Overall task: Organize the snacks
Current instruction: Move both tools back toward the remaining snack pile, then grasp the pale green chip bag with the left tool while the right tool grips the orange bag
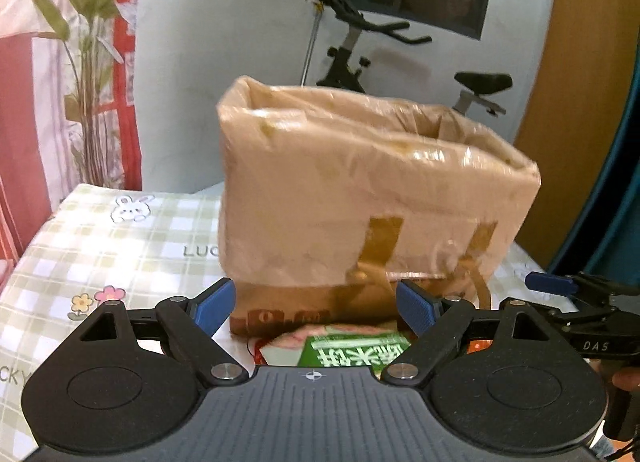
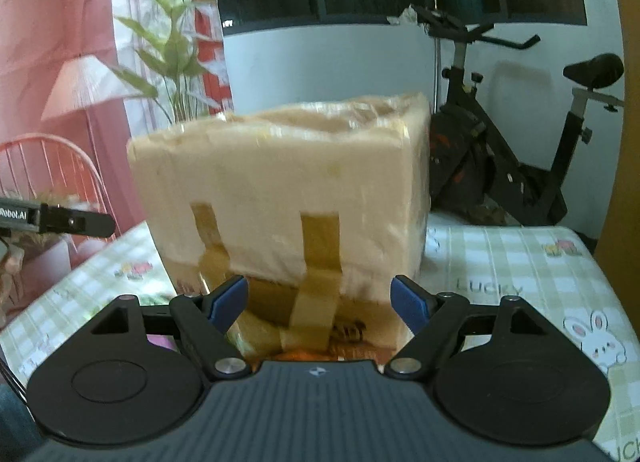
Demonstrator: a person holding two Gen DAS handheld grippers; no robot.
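A brown cardboard box (image 1: 372,189) lined with a pale plastic bag stands open-topped on the checked tablecloth (image 1: 120,238). In front of its base lie snack packets, a green one (image 1: 352,352) with white characters on top. My left gripper (image 1: 316,308) hovers open just before the box, above the green packet, nothing between its blue pads. The right wrist view shows the same box (image 2: 280,189) from its other side, with my right gripper (image 2: 320,304) open close to its lower front. An orange packet (image 2: 304,354) peeks out beneath. The right gripper's finger (image 1: 550,282) shows at the left view's right edge.
The table is covered by a green-and-white checked cloth (image 2: 520,262) with bunny and flower prints. Behind it stand an exercise bike (image 2: 520,141), a potted plant (image 1: 88,61), red curtains and a pink wire chair (image 2: 52,173). The left gripper's finger (image 2: 72,221) reaches in at the left.
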